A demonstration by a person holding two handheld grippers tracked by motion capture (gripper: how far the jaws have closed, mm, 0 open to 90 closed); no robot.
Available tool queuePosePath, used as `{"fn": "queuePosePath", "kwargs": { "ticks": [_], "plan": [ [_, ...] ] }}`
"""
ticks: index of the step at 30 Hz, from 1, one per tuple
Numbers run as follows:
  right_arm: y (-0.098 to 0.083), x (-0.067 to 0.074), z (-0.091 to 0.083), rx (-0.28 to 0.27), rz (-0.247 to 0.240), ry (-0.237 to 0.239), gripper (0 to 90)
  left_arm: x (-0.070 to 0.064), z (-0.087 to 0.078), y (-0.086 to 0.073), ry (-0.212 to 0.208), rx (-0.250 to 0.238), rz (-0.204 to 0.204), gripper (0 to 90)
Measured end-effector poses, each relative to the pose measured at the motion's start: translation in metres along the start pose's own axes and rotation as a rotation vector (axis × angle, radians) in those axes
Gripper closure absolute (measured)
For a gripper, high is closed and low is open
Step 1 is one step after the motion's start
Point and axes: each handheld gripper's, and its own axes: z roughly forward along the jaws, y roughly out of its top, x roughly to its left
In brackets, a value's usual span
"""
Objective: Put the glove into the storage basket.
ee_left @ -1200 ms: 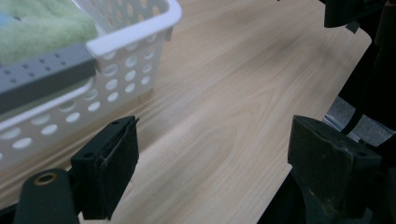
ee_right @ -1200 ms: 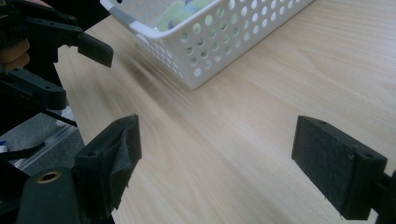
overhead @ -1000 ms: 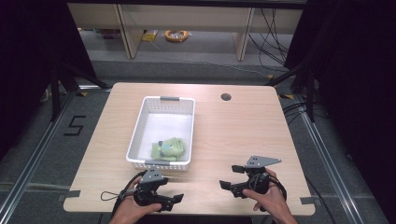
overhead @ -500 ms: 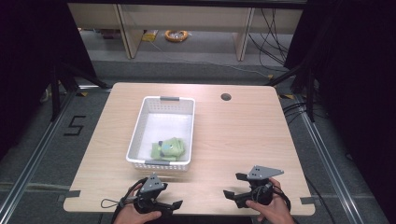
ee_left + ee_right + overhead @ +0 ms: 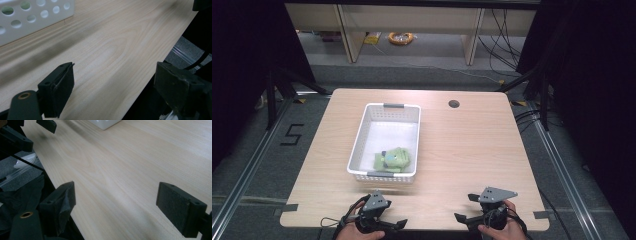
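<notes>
A white perforated basket [image 5: 384, 142] stands left of centre on the wooden table [image 5: 472, 150]. A green plush toy [image 5: 393, 160] lies inside it at the near end. My left gripper [image 5: 394, 216] is held at the table's near edge, in front of the basket, pointing right. It is open with nothing between its pads [image 5: 60, 87]. A corner of the basket [image 5: 32, 17] sits at the upper left of the left gripper view. My right gripper [image 5: 465, 208] is held at the near edge further right, pointing left, open and empty [image 5: 116, 197]. The left gripper [image 5: 30, 133] faces it.
A dark round cable hole [image 5: 454, 104] is in the table's far right part. The table's near edge [image 5: 160, 65] runs just beside both grippers, with dark floor below. Shelving and a yellow cable coil [image 5: 401, 37] lie beyond the far edge.
Both hands have drawn the grippers back toward the near edge of the table. Both stay open. The basket and the toy have not moved.
</notes>
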Motion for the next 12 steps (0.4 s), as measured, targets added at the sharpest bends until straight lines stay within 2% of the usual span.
{"fn": "queuePosePath", "kwargs": {
  "ticks": [1, 2, 3, 4, 5, 7, 8, 9, 12],
  "plan": [
    [-0.0010, 0.0027, -0.0002, 0.008, 0.034, 0.010, 17.0, 0.0006, 0.0002, 0.0001, 0.004, -0.006, 0.020, 16.1],
    [-0.0012, 0.0001, 0.0002, -0.007, 0.000, 0.000, 17.0, 0.0005, 0.0004, 0.0001, 0.004, -0.005, 0.018, 16.1],
    [-0.0013, -0.0006, 0.0002, -0.005, -0.006, -0.003, 17.0, 0.0008, 0.0006, 0.0000, 0.006, -0.002, 0.015, 16.1],
    [-0.0013, -0.0007, 0.0004, -0.004, -0.005, -0.003, 17.0, 0.0002, 0.0005, 0.0001, -0.004, 0.004, 0.000, 16.1],
    [-0.0013, -0.0014, 0.0009, -0.002, -0.007, 0.008, 17.0, 0.0006, -0.0001, 0.0005, -0.008, 0.013, 0.002, 16.1],
    [-0.0013, -0.0016, 0.0008, 0.001, -0.008, -0.004, 17.0, 0.0005, 0.0000, 0.0005, -0.003, 0.012, 0.004, 16.1],
    [-0.0013, -0.0013, 0.0008, 0.004, -0.002, -0.003, 17.0, 0.0005, 0.0002, 0.0005, 0.002, 0.001, 0.021, 16.1],
    [-0.0013, -0.0018, 0.0007, 0.002, -0.013, -0.012, 17.0, 0.0004, 0.0004, 0.0006, 0.003, 0.001, 0.020, 16.1],
    [-0.0016, -0.0027, 0.0008, 0.000, 0.000, -0.007, 17.0, 0.0007, 0.0008, 0.0005, 0.001, 0.003, 0.020, 16.1]
  ]
}}
